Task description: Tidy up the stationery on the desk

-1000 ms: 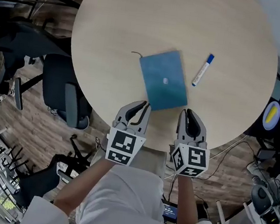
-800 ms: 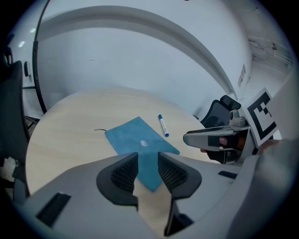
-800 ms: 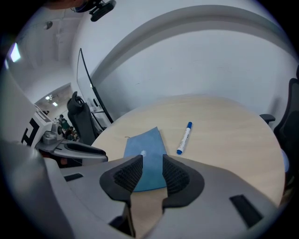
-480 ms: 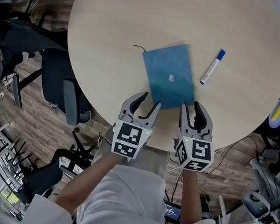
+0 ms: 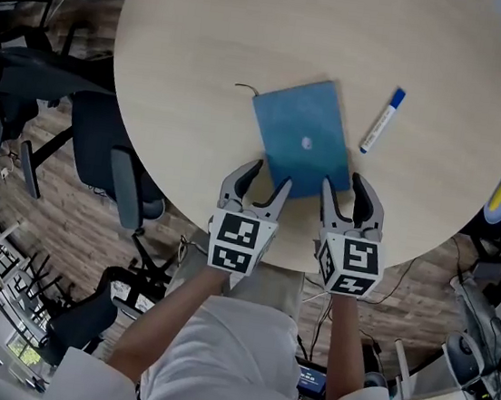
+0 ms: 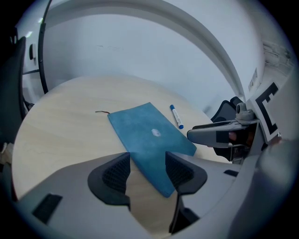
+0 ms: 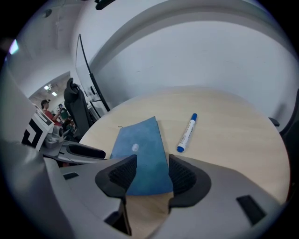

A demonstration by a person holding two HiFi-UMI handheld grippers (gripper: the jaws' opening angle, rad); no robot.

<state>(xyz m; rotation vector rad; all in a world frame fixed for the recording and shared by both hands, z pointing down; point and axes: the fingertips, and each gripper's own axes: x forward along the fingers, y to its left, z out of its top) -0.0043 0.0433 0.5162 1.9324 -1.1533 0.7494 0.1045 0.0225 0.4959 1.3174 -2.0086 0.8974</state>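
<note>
Nearest, the left gripper (image 5: 269, 178) and right gripper (image 5: 344, 184) sit side by side over the round wooden table's (image 5: 205, 60) near edge. Their jaws have just been opening and stand wide, gripping nothing. A flat blue notebook (image 5: 301, 146) lies at their tips, its near corners showing between the jaws. Beyond it to the right, a blue-capped marker (image 5: 382, 120) lies apart.

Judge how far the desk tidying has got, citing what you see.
Done: nothing yet; the blue notebook and marker lie loose on the table. In hand: the left gripper and right gripper, jaws just opened, each line up on the notebook's near edge without gripping it. Left: collecting both items.
</note>
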